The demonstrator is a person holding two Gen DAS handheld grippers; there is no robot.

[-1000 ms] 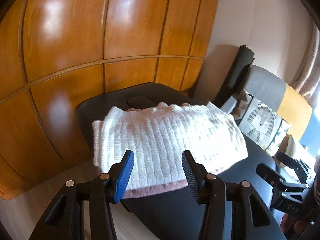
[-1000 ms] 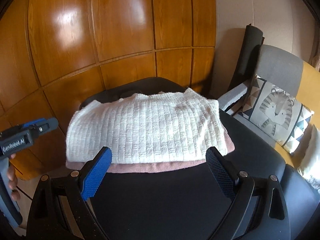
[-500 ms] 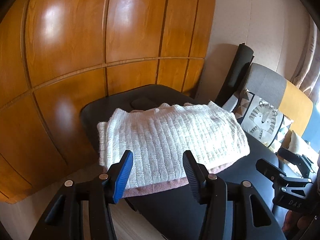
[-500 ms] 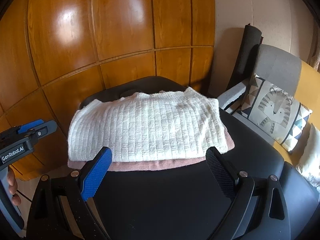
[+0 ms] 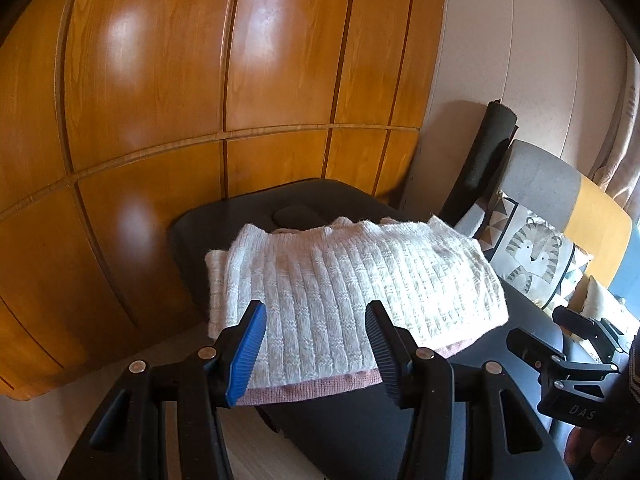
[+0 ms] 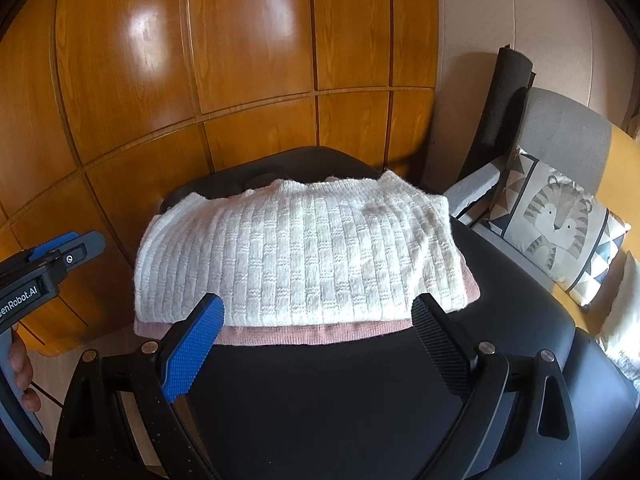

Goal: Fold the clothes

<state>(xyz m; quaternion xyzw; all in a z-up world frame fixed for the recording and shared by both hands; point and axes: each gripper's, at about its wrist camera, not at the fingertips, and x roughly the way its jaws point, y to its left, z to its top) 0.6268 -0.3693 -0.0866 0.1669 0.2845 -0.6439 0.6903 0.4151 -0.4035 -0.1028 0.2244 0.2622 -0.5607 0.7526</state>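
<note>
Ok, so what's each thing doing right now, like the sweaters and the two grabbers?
White sweater: folded, lying on the pink one.
Pink sweater: folded, underneath, edge peeking out.
Left gripper: open, holding nothing.
Right gripper: open, holding nothing.
Black table: sweaters resting on it.

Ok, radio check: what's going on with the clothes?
Both grippers open, empty. White sweater folded, stacked on pink one. Nothing in the way.

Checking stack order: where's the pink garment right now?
In both wrist views the pink garment lies folded on the black padded table, directly under the white knit sweater, only its near edge showing, ahead of both open grippers.
</note>
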